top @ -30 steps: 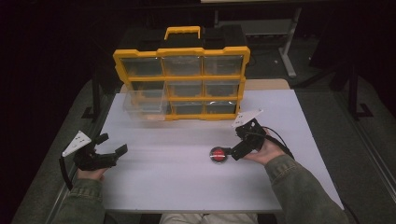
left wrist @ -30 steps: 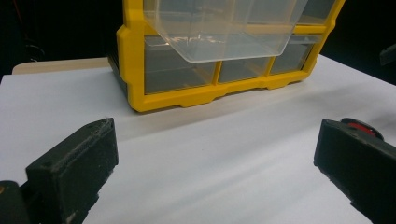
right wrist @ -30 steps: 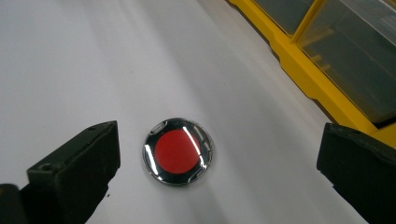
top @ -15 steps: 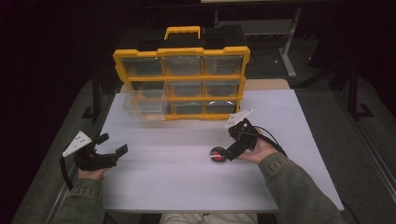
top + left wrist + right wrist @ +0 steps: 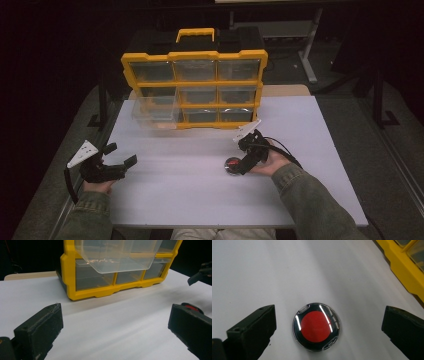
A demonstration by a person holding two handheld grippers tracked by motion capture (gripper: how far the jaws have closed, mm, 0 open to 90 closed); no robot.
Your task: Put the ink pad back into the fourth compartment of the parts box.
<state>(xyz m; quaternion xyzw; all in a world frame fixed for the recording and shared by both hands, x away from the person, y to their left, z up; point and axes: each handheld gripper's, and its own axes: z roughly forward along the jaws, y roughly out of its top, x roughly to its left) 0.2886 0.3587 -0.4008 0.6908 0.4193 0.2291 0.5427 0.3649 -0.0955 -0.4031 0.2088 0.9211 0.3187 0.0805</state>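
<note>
On the white table, right of its middle and toward the near edge, lies a round red disc with a dark glossy rim, flat on the surface. Right tool hangs over it with its jaws spread wide: in the right gripper view the disc sits between the two black jaws, clear of both, gripped by neither. Left tool rests well apart at the near left of the table, its jaws also wide open and holding nothing; the left gripper view shows bare tabletop between them. At the far side of the table stands a yellow parts organiser with clear drawers and a carry handle on top. One clear drawer at its lower left juts out toward the near side, pulled partway from the frame.
</note>
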